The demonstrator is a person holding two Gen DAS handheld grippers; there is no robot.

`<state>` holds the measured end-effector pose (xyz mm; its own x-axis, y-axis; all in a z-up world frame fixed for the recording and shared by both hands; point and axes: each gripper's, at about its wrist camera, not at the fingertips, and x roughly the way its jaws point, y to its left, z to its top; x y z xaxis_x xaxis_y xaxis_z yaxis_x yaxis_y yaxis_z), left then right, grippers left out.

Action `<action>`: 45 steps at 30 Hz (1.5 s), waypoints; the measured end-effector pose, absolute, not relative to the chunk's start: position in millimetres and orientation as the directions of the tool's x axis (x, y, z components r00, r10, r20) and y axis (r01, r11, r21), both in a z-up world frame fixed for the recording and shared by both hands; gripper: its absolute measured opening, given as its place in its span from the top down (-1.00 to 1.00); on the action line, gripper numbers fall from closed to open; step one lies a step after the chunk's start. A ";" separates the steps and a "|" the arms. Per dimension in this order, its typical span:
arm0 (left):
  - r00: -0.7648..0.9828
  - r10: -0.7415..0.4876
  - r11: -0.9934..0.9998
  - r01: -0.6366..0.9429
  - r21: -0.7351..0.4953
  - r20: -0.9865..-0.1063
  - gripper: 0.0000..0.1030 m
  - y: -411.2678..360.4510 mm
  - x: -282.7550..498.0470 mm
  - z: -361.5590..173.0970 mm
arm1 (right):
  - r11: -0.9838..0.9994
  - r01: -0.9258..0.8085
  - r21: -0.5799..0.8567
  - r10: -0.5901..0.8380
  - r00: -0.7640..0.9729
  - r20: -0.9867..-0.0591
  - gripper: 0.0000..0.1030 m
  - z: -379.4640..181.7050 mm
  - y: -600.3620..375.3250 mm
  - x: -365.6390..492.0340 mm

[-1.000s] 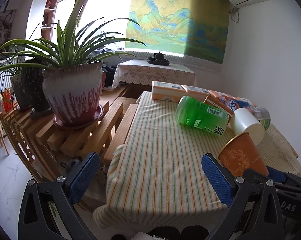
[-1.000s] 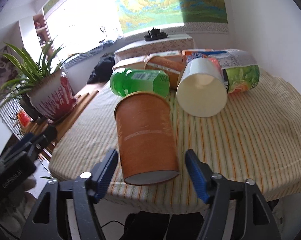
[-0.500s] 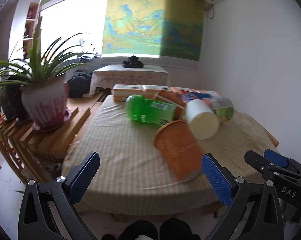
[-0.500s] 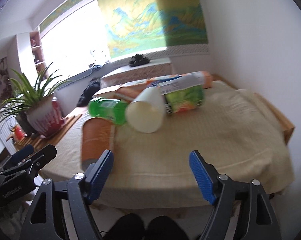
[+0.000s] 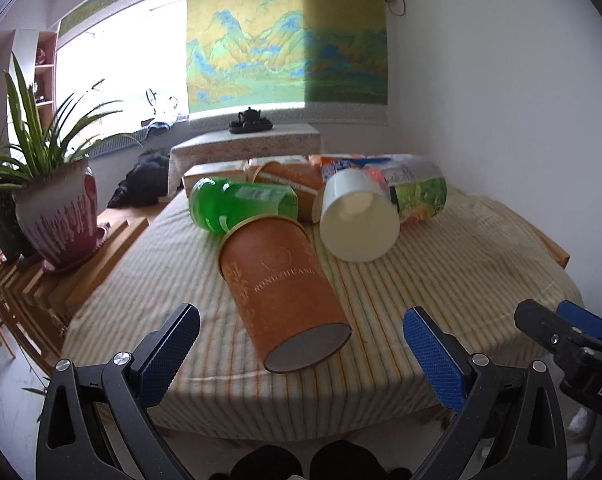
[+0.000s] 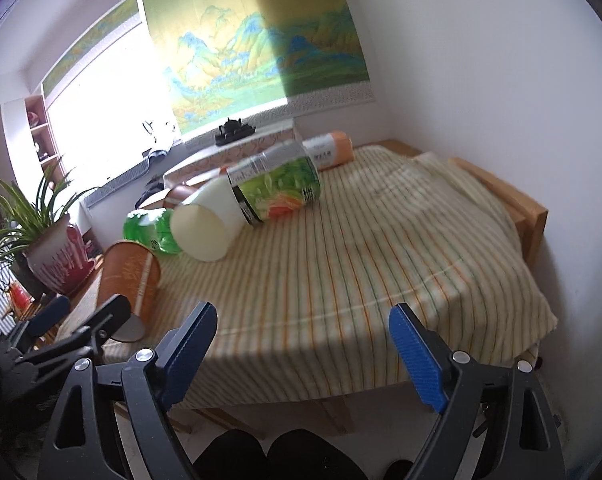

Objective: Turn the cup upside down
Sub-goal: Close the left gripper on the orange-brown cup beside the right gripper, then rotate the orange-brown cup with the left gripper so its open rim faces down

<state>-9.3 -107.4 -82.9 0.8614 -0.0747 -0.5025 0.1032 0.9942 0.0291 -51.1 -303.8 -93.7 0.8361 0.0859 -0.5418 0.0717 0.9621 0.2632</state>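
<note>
An orange paper cup lies on its side on the striped tablecloth, its base toward me; it also shows at the left of the right wrist view. A white paper cup lies on its side behind it, mouth toward me, and shows in the right wrist view too. My left gripper is open and empty, its fingers either side of the orange cup's base, just short of it. My right gripper is open and empty at the table's front edge, right of the cups.
A green bottle, a labelled bottle, boxes and another orange cup lie at the back. A potted plant stands on a wooden rack to the left. A wall is to the right.
The left gripper swung right and closer, and is now lined up on the orange cup. The right gripper pulled back from the orange cup and moved right. The cups have not moved.
</note>
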 end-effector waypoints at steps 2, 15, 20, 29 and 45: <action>0.868 -0.045 0.995 0.081 0.051 -0.494 -0.99 -109.8 -7.1 -87.9 | 0.957 0.071 0.282 0.100 0.830 -0.548 -0.66 -97.8 -307.9 -46.6; 0.854 0.011 0.990 0.066 0.129 -0.521 -0.28 -100.8 -0.1 -97.4 | 0.943 0.079 0.325 0.113 0.838 -0.533 -0.66 -102.0 -313.7 -39.5; 0.857 0.002 0.987 0.080 0.136 -0.515 -0.27 -91.8 -2.8 -92.1 | 0.944 0.078 0.320 0.108 0.844 -0.525 -0.66 -99.7 -308.1 -40.8; 0.879 -0.029 0.984 0.109 0.141 -0.476 -0.26 -78.8 -4.3 -61.2 | 0.944 0.076 0.322 0.109 0.848 -0.519 -0.66 -97.8 -305.2 -39.1; 0.891 -0.111 0.989 0.145 0.043 -0.440 -0.24 -66.2 20.8 -32.7 | 0.958 0.067 0.280 0.100 0.836 -0.540 -0.66 -94.1 -291.6 -29.3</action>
